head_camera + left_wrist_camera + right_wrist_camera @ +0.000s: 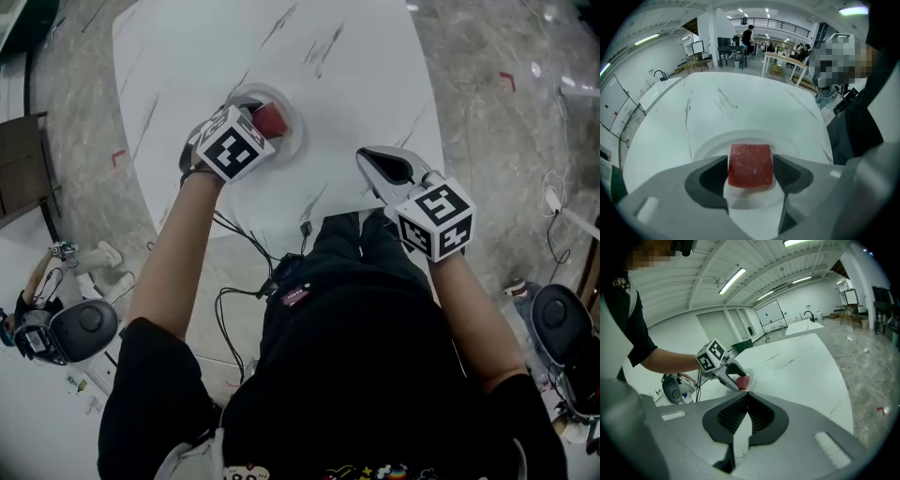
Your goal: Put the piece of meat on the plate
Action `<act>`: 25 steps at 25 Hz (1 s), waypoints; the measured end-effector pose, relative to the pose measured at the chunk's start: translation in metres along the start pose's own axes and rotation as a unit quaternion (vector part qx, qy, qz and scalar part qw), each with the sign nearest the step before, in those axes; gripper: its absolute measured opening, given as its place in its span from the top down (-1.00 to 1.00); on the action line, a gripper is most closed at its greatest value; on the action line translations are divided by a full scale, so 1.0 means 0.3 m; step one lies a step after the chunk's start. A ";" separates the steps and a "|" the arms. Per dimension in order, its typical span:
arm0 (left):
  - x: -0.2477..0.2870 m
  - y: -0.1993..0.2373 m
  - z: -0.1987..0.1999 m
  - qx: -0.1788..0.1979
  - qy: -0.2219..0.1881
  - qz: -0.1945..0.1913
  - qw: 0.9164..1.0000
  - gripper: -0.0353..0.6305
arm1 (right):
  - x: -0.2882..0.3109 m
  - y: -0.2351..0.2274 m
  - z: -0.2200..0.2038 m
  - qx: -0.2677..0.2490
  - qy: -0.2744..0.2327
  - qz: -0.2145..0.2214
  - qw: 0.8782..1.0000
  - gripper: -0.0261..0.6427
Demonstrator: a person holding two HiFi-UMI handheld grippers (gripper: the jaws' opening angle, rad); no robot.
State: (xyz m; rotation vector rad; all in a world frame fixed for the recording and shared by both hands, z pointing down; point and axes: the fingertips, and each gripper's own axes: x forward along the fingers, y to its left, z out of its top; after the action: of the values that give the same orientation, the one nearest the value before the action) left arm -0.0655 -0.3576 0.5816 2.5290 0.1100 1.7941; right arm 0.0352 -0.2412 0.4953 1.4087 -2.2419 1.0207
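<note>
Closest to the head camera is the person's black shirt (375, 356), with both forearms reaching past it toward the white desk (356, 84). On the desk's near left part, the left gripper (262, 117) points steeply down onto the plate (799, 146). This steep approach suits setting the meat (750, 165) flat on the plate's floor instead of dropping it. The meat, a red square block, lies inside the rim, slightly toward the gripper side of the plate. The jaws are spread wide and flank the meat. Each pad stands just beside one side face, and no squeeze on the block is visible. Judged from this, the placement itself is done and the grip is released. The remaining move calls for a straight lift, because the pads sit so near the meat that a sideways pull could drag it across the plate. The right gripper (747, 394) hangs over the desk's near edge, well apart from the plate. Its jaws are pressed together at the tips with nothing between them. This position keeps it out of the working path, since the task needs one gripper only. Count: two grippers, each carrying one marker cube, the left cube (234, 145) and the right cube (436, 217); one piece of meat; one plate; one desk.
</note>
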 end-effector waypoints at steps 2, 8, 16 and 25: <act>0.000 -0.005 -0.001 0.001 -0.001 0.002 1.000 -0.32 | -0.003 0.000 -0.005 0.002 0.000 0.000 1.000 0.86; -0.014 0.000 0.020 0.000 -0.006 0.007 1.000 -0.33 | -0.013 -0.010 0.005 0.001 -0.001 0.000 1.000 0.86; -0.144 -0.023 0.068 -0.042 -0.069 0.026 0.996 -0.29 | -0.014 0.026 0.013 -0.008 -0.003 0.006 1.000 0.86; -0.328 -0.105 0.135 -0.113 -0.197 0.075 0.971 0.09 | -0.013 0.085 0.031 -0.035 -0.009 0.021 0.999 0.86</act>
State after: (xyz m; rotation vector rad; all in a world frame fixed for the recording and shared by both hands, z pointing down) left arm -0.0607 -0.3335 0.4734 2.7173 -0.2866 1.2195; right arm 0.0158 -0.2386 0.4761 1.3525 -2.3054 0.9376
